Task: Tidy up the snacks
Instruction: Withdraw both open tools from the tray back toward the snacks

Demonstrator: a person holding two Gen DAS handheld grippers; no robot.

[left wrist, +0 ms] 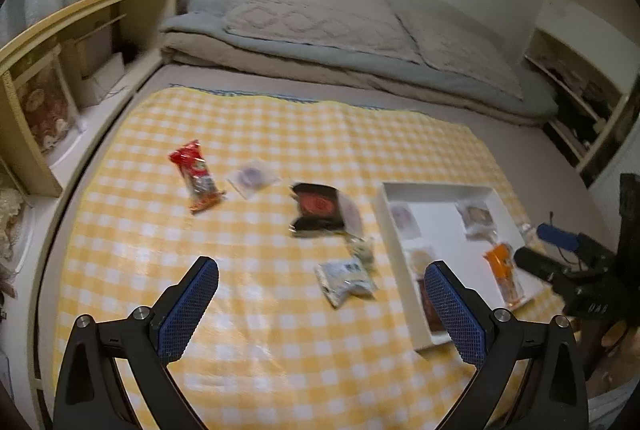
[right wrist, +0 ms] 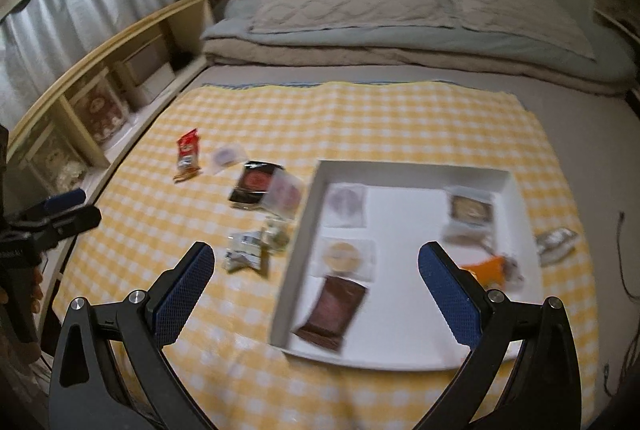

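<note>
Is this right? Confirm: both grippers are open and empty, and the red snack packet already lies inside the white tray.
Not quite. The red snack packet lies on the checked cloth, outside the white tray; the right wrist view shows it. Both grippers are open and empty.

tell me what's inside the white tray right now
The white tray holds a purple round snack, a tan round snack, a brown packet, a clear-wrapped brown pastry and an orange packet, which the right gripper's finger partly covers.
</note>
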